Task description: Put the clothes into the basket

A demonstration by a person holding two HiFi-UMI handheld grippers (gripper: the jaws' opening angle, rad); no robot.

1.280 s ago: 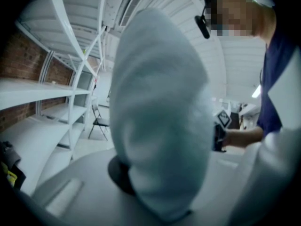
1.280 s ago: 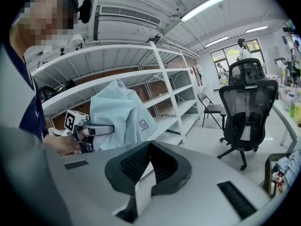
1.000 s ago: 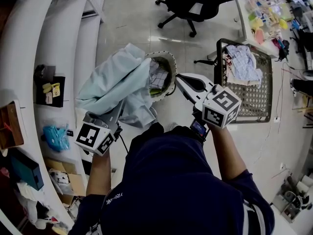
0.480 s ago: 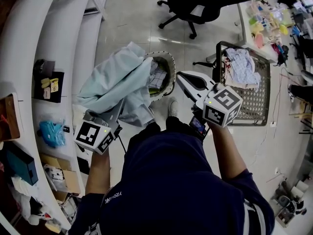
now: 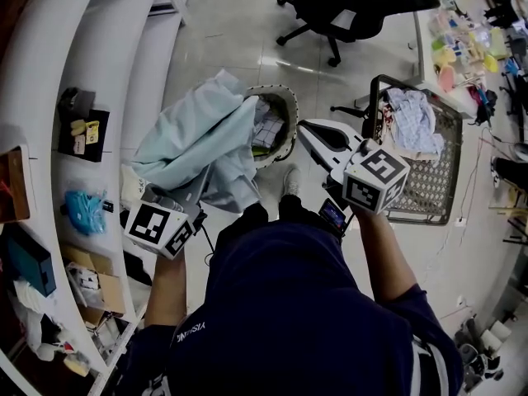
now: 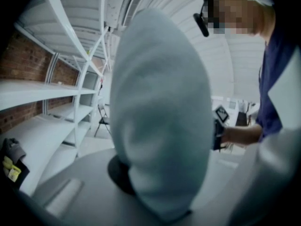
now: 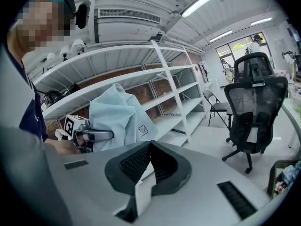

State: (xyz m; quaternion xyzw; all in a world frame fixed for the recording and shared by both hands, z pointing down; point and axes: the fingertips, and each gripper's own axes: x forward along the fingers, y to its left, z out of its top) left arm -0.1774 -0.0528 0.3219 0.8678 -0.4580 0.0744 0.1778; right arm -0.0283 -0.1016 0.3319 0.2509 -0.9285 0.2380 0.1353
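- The pale blue garment point(image 5: 202, 143) hangs bunched in mid-air above the floor. Its 3 o'clock edge overlaps the 9 o'clock rim of the round basket point(image 5: 292, 115), which already holds a checked cloth point(image 5: 266, 130).
- The left claw point(image 5: 191, 195) pinches the garment at its 7 o'clock corner. In the left gripper view, fabric fills the space between the jaws and billows up toward 12 o'clock.
- The right claw point(image 5: 307, 132), jaws pressed together on nothing, points at the basket's 3 o'clock side, near the rim and clear of the garment.
- The step in hand appears to be getting the garment over the opening. Most of the fabric sits outside the rim, so the left claw would do well to shift toward 2 o'clock and lower before letting go, or the cloth may slide to the floor.
- More clothes point(image 5: 412, 118) lie on a wire crate point(image 5: 429, 180) at the basket's 3 o'clock.
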